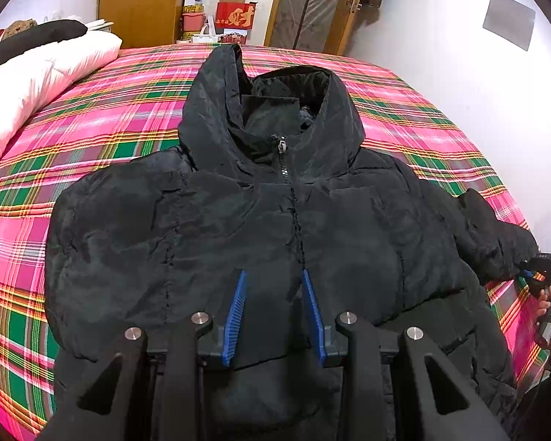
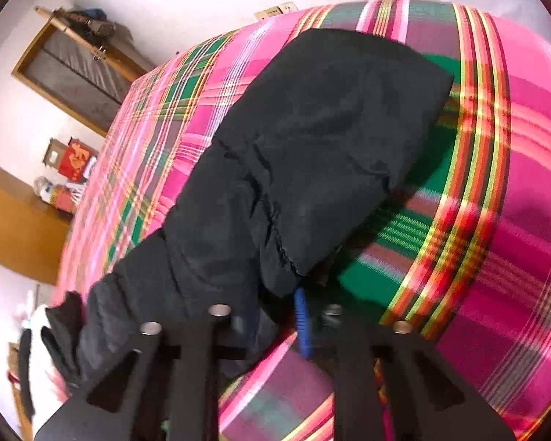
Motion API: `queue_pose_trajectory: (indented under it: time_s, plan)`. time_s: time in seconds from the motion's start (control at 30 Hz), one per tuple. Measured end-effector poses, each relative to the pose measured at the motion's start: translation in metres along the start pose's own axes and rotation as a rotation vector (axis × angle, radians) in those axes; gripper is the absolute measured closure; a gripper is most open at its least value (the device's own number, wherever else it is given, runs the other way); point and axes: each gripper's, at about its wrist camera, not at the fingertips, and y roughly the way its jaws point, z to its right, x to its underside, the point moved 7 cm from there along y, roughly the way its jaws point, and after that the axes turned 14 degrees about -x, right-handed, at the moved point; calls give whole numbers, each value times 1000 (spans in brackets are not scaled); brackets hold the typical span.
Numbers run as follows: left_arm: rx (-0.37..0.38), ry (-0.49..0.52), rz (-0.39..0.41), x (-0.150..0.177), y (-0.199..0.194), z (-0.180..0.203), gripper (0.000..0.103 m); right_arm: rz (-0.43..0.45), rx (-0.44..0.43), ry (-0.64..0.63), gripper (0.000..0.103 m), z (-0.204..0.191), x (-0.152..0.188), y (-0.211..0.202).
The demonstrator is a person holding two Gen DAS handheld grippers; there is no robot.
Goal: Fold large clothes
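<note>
A black hooded puffer jacket lies front up, zipped, on the pink and green plaid bed. My left gripper hovers open over the jacket's lower front, its blue pads on either side of the zip. My right gripper shows at the far right of the left wrist view, at the cuff of the jacket's right-hand sleeve. In the right wrist view the gripper is shut on that sleeve, which hides most of the blue pads.
A white quilt with a dark garment on it lies at the bed's far left. Behind the bed stand a wooden wardrobe, boxes and a door. A white wall runs along the bed's right side.
</note>
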Motion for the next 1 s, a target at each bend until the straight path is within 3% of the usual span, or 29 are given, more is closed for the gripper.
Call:
queue_pose_trajectory:
  time_s: [0.23, 0.63, 0.8, 1.0]
  plan:
    - [-18, -40, -6, -5, 0, -13, 70, 2, -66, -173, 96, -65, 1, -45]
    - [-30, -123, -7, -11, -7, -39, 70, -5, -277, -484, 96, -232, 48, -104]
    - [-35, -155, 7, -17, -14, -52, 70, -96, -378, -572, 96, -288, 99, -94]
    - [-55, -210, 28, -21, -23, -77, 70, -253, -426, -641, 96, -316, 180, -44]
